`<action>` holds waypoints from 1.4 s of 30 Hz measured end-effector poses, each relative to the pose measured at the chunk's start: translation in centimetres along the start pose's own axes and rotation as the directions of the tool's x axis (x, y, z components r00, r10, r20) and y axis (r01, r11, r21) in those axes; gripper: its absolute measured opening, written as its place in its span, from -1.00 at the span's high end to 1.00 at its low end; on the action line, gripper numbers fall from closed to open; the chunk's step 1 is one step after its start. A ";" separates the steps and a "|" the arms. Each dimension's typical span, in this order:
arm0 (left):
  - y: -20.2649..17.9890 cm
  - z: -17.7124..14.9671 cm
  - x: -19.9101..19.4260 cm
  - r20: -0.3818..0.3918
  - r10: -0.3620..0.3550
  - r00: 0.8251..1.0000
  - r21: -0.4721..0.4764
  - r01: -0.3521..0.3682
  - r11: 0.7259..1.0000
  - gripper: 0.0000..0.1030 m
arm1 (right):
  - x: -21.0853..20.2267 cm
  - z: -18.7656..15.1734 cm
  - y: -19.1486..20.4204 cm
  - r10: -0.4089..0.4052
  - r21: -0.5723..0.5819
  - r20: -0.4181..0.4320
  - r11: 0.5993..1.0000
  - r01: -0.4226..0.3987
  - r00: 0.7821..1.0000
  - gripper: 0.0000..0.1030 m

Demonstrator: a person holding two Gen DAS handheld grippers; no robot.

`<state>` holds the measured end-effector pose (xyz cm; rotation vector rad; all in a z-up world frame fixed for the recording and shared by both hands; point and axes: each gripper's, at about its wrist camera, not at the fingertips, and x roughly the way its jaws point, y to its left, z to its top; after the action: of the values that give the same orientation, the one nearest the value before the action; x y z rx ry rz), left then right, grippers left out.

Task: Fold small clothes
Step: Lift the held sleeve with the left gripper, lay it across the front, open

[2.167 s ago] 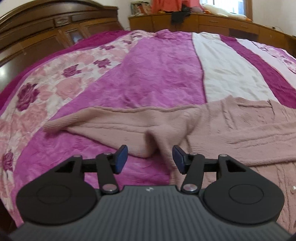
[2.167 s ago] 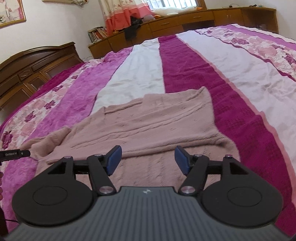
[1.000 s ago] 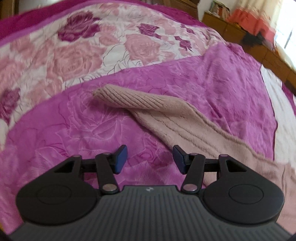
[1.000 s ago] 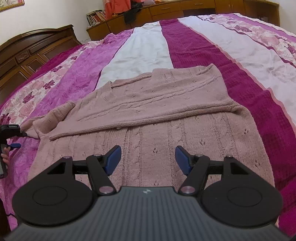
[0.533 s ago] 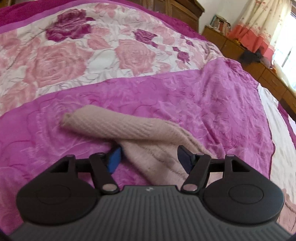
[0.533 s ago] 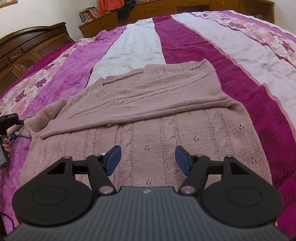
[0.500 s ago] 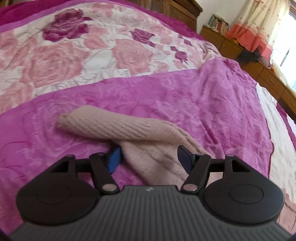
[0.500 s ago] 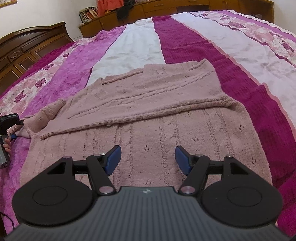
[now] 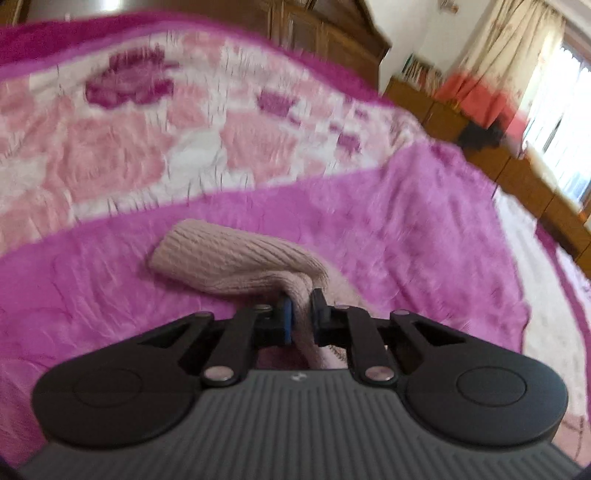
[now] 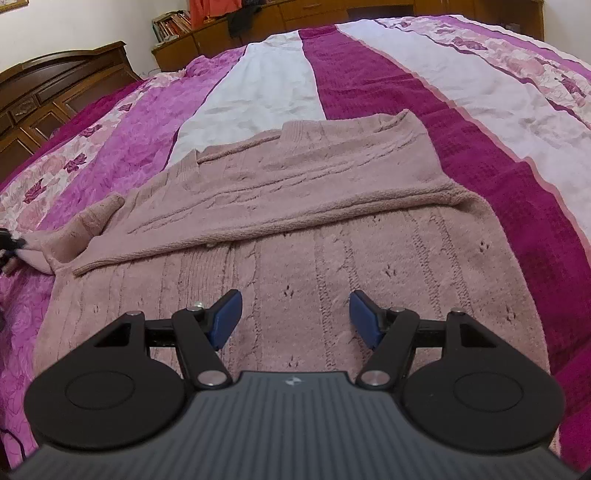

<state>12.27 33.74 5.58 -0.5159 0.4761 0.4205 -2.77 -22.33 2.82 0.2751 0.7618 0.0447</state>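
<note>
- The pink knit sweater (image 10: 332, 221) lies spread flat on the bedspread (image 10: 369, 85), right under and ahead of your right gripper (image 10: 295, 317), with one side already folded across its upper half.
- Its sleeve (image 9: 236, 266) runs off to the left of your right gripper; the ribbed cuff end sticks out ahead and left of your left gripper (image 9: 300, 319), resting on the magenta band of the bedspread.
- Your left gripper has its jaws pinched narrow on a bunched fold of that sleeve; the knit is squeezed between the blue pads (image 9: 287, 320) and trails back under the tool.
- Your right gripper stands wide, with nothing between its blue pads (image 10: 227, 314); they hang just above the sweater's lower panel, over the cable pattern.
- From the right wrist view, a sliver of your left gripper shows at the far left edge, touching the sleeve where it leaves the sweater's body.
- The folded edge of the sweater crosses ahead of your right gripper, slanting from lower left to upper right.
- Beyond the bedspread, a dark wooden headboard (image 10: 55, 92) stands to the left and a low wooden cabinet (image 10: 295, 14) runs along the far wall, with a curtain (image 9: 491, 81) by the window.
- The left wrist view is blurred.
</note>
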 end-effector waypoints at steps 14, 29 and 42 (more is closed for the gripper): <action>-4.7 3.8 -12.4 0.310 -0.126 0.943 0.096 0.100 0.990 0.78 | -0.9 -0.2 -0.8 0.035 0.024 0.027 0.999 -0.036 0.999 -0.39; -17.0 1.4 -17.3 0.244 -0.406 0.881 0.286 0.335 0.898 0.78 | -2.1 -0.5 -3.0 0.067 0.093 0.061 0.993 -0.072 0.996 -0.39; -26.4 -6.9 -14.3 0.041 -0.507 0.861 0.352 0.462 0.814 0.78 | -2.2 -0.8 -5.5 0.070 0.161 0.073 0.984 -0.081 0.995 -0.39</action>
<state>11.47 5.30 17.46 -0.2623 0.2599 -0.1242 -5.19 -27.76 2.29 0.4598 0.6892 0.0447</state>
